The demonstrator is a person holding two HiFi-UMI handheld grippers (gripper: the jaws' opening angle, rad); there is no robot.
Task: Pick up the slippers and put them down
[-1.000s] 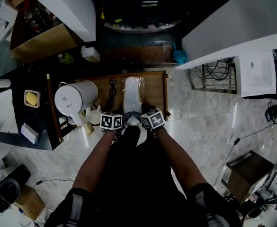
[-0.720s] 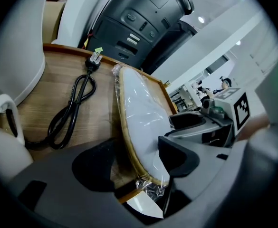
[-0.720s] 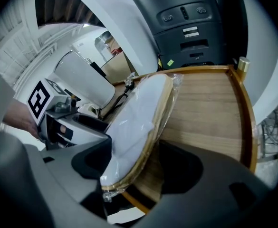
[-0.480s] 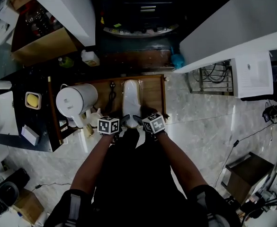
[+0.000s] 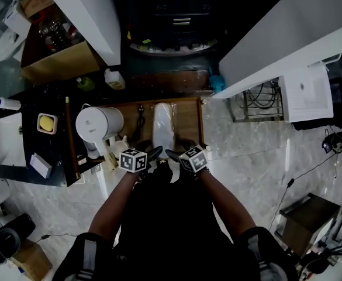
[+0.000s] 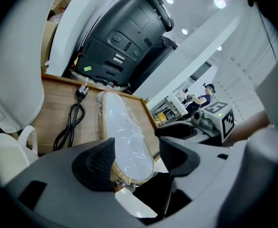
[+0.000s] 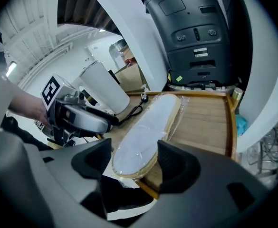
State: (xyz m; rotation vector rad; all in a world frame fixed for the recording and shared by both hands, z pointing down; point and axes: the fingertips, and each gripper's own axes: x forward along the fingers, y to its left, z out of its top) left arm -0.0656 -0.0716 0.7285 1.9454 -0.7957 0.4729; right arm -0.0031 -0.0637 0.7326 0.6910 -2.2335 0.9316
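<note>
The pair of white slippers (image 5: pixel 163 124), sealed in clear plastic with a tan sole edge, lies flat on the wooden tray (image 5: pixel 189 117). My left gripper (image 5: pixel 156 151) and right gripper (image 5: pixel 171 154) hover side by side just above its near end, both open, touching nothing. In the left gripper view the slippers (image 6: pixel 127 136) show between and beyond the left gripper's (image 6: pixel 136 154) spread pads, with the right gripper (image 6: pixel 176 131) beside it. In the right gripper view the slippers (image 7: pixel 146 131) likewise lie below the right gripper (image 7: pixel 135 156), clear of its pads.
A white kettle (image 5: pixel 99 123) stands at the tray's left end and a black power cable (image 5: pixel 140 112) lies beside the slippers. A large black appliance (image 6: pixel 124 32) stands behind the tray. White panels (image 5: pixel 287 34) flank both sides. Marble floor (image 5: pixel 247 157) lies to the right.
Both grippers opened off the slippers' near end, rose and drew back toward the person. The slippers stay lying on the tray.
</note>
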